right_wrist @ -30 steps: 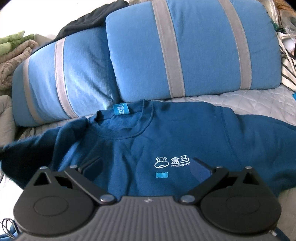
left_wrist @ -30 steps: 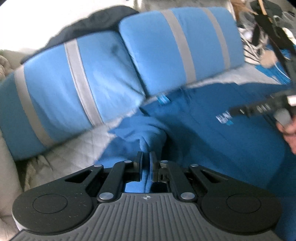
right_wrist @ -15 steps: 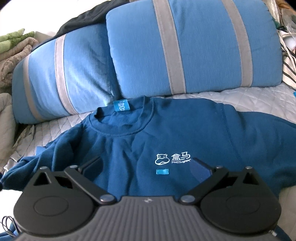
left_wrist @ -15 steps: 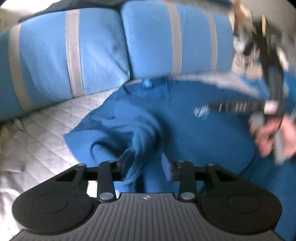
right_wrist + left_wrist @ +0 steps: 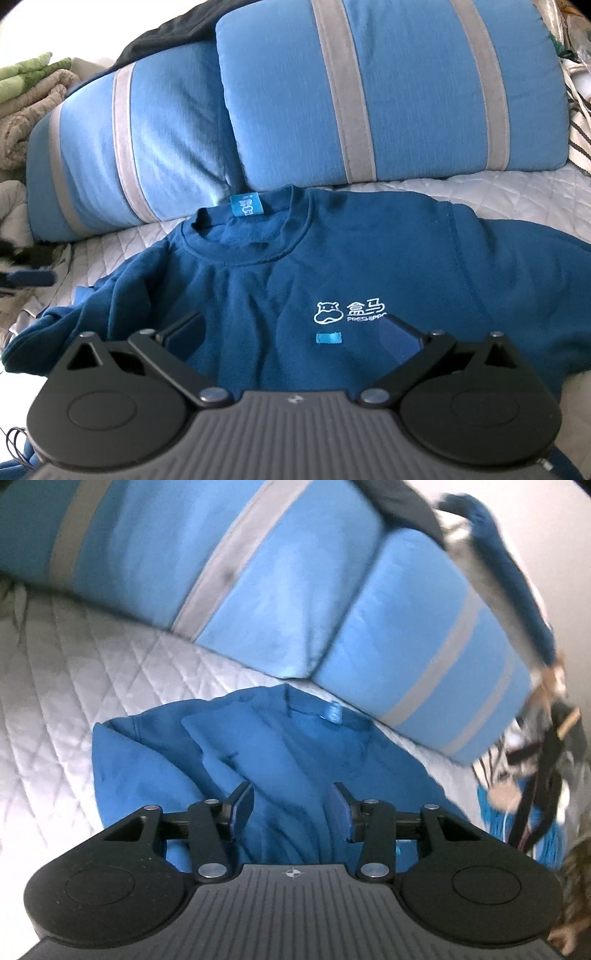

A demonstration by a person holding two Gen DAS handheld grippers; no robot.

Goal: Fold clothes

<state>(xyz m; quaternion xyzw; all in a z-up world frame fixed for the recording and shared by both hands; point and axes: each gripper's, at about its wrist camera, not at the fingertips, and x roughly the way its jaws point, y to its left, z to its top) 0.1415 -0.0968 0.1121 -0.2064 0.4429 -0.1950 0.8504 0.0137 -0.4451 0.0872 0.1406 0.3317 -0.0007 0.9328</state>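
A dark blue sweatshirt (image 5: pixel 332 266) with a white hippo logo lies face up on the quilted bed cover, its collar toward the pillows. In the left wrist view, the sweatshirt (image 5: pixel 258 746) shows its shoulder and a bunched sleeve. My left gripper (image 5: pixel 291 797) hovers over that bunched cloth with its jaws open, and the pads do not press the fabric between them. My right gripper (image 5: pixel 291 326) is open wide just above the chest of the sweatshirt, below the logo, holding nothing.
Two light blue pillows with grey stripes (image 5: pixel 369 96) lean behind the collar. The white quilted cover (image 5: pixel 74 686) stretches to the left. Folded blankets (image 5: pixel 33 92) are stacked at the far left, and bags and straps (image 5: pixel 543 768) crowd the right side.
My left gripper was shut on the sleeve, then opened and let it go. It has since rolled and swung left, so the pillows look tilted. The right gripper stayed still.
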